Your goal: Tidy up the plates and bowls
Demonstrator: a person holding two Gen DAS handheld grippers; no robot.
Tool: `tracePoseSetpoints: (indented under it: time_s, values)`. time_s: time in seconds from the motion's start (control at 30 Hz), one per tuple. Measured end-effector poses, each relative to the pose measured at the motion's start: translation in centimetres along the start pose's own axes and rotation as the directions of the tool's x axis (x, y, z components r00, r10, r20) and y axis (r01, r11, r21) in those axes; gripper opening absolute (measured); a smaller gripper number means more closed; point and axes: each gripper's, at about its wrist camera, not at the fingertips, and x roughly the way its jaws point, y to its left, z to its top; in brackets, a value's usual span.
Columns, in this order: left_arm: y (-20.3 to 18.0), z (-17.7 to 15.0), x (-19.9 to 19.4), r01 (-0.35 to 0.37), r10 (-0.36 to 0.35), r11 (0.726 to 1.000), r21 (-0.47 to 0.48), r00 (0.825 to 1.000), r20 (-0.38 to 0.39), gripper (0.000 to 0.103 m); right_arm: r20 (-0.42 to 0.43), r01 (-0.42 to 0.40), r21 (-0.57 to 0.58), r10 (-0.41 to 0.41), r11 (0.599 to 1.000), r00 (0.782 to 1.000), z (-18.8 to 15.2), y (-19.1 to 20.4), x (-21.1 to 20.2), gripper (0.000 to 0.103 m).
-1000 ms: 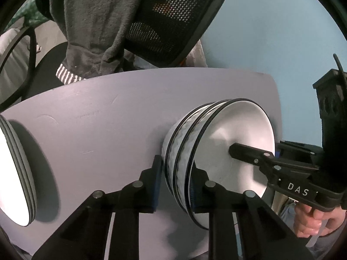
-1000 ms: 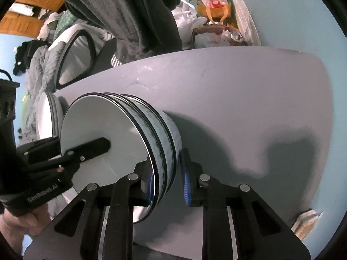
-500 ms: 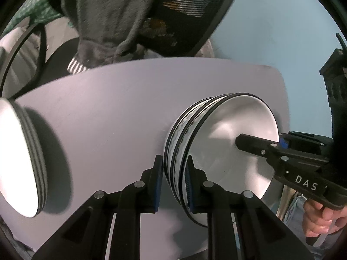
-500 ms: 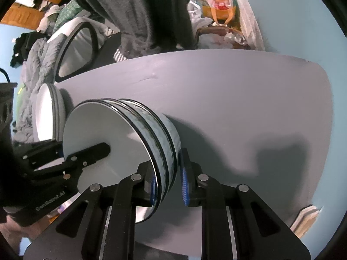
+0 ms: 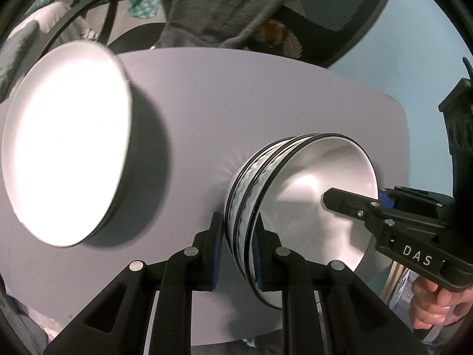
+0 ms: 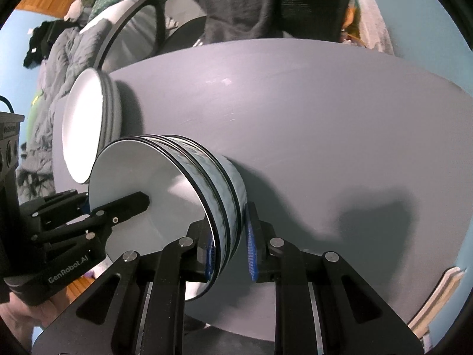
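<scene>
A stack of white bowls with black rims [image 5: 298, 207] is held between both grippers above the grey table [image 5: 236, 103]. My left gripper [image 5: 236, 248] is shut on the stack's rim at one side; it also shows in the right wrist view [image 6: 118, 207]. My right gripper [image 6: 230, 248] is shut on the opposite rim of the bowl stack [image 6: 183, 183]; one of its fingers reaches into the top bowl in the left wrist view [image 5: 348, 204]. A stack of white plates [image 5: 65, 148] lies on the table beside the bowls, also seen in the right wrist view [image 6: 88, 124].
A dark mesh office chair [image 5: 322, 14] with a grey garment [image 5: 212, 9] draped over it stands behind the table. A second chair [image 6: 127, 29] and piled clothes [image 6: 50, 68] are off the table's far side. A light blue wall [image 5: 414, 68] is beyond.
Both grippers have carried the bowl stack toward the plate stack, which now looks much larger and closer in both views. The grips on the bowls are unchanged.
</scene>
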Motion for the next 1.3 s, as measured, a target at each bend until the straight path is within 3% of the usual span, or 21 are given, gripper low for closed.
tracePoseSetpoints:
  time_s: [0.23, 0.63, 0.87, 1.3]
  values:
    - [2.3, -0.9, -0.8, 0.018, -0.018, 0.999, -0.027, 1.0, 0.001, 0.017, -0.009, 0.0, -0.015, 0.0, 1.0, 1.0, -0.2, 2.5, 1.1, 0.018]
    - [2.0, 0.2, 0.5, 0.023, -0.023, 1.0, -0.007, 1.0, -0.016, 0.018, -0.025, -0.015, 0.019, 0.015, 1.0, 1.0, 0.0, 2.0, 2.0, 0.02]
    - [2.8, -0.1, 0.4, 0.061, -0.062, 0.998, -0.031, 0.998, -0.015, 0.018, -0.034, -0.02, 0.018, 0.021, 1.0, 0.999, 0.1, 1.9, 1.9, 0.019]
    - [3.2, -0.7, 0.3, 0.068, -0.069, 0.997, -0.03, 0.997, -0.017, 0.018, -0.034, -0.032, 0.042, 0.033, 0.999, 0.999, -0.5, 2.1, 1.7, 0.019]
